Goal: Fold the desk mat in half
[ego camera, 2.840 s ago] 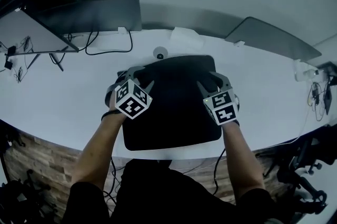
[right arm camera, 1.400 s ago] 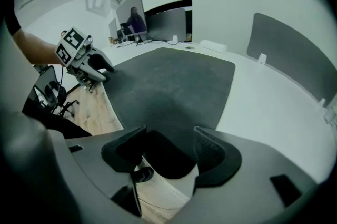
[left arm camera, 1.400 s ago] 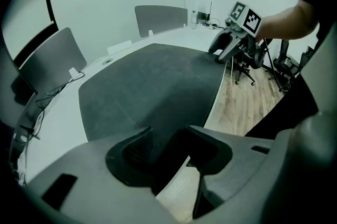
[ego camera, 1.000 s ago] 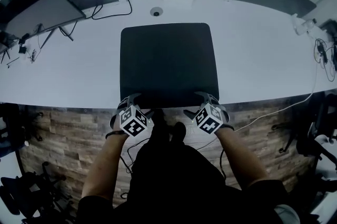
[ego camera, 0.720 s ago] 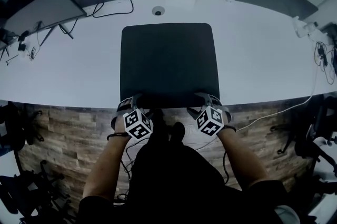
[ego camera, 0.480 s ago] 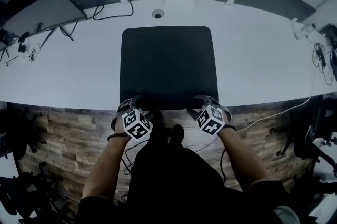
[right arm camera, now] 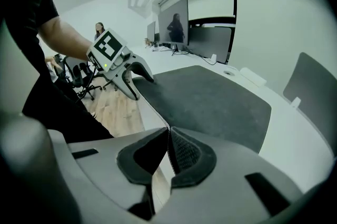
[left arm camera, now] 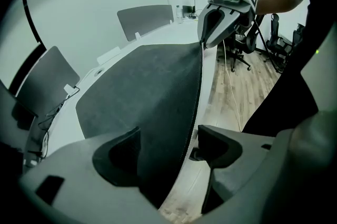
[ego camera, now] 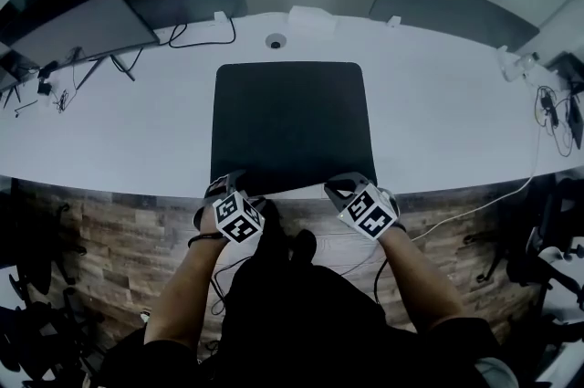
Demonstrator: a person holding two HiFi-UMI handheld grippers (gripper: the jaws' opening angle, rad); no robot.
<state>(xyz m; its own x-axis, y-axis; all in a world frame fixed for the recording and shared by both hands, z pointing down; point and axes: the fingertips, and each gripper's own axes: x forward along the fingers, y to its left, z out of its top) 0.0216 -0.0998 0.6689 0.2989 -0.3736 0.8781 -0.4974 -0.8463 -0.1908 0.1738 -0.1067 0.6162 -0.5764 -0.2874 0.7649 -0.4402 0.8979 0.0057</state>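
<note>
Desk mat (ego camera: 290, 121) is lying flat on the white desk (ego camera: 456, 121), centre of the head view, its near edge reaching the desk's front lip at lower centre. It is looking thin, soft and light, likely sagging between holds, so you are taking it at the two near corners. Your right claw (ego camera: 336, 187) has just been closing and is pinching the near right corner. Your left claw (ego camera: 239, 187) is standing apart around the near left edge, not clamping. The mat is looking nearly square, its sides running up-frame, so the long axis is hard to call.
</note>
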